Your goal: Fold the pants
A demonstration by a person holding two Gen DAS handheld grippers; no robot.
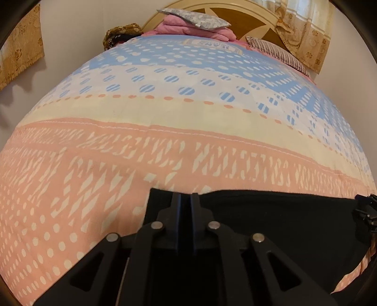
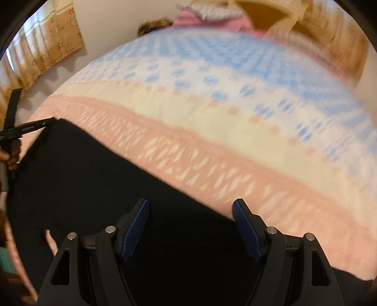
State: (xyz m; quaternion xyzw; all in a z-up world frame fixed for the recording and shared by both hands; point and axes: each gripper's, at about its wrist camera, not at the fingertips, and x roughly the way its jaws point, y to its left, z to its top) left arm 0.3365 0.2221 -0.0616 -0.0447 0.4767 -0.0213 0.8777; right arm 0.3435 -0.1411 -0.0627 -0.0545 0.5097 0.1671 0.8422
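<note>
Black, matte and angular, the left tongs (image 1: 186, 200) have their two fingers pinched together on the far edge of the pants (image 1: 271, 221), the dark cloth caught between them. The right tongs (image 2: 190, 209) stand open above the same garment, their ribbed blue pads (image 2: 137, 226) apart with nothing pressed between them; that view is smeared by motion blur.

The pants are plain black fabric, soft and without visible seams, lying flat on the near part of the bed (image 1: 165, 113) and spreading wide under both tongs. In the right wrist view their far edge runs diagonally across the cover, and the left tongs show at the left rim of the picture, at the corner of the cloth, with a hand (image 2: 10, 154) gripping the handle below.

A thin printed cover lies smooth over the bed, banded in salmon with white flecks and dots, then cream, then white and sky blue with striped spots. At the far end sit a folded pink blanket (image 1: 186, 26) with a grey patterned pillow (image 1: 195, 17) on top, a striped pillow (image 1: 280, 53) to the right and a brown bundle (image 1: 122, 33) to the left, all against a cream and tan headboard (image 1: 247, 16). Beige flowered curtains (image 1: 20, 44) hang on both sides.
</note>
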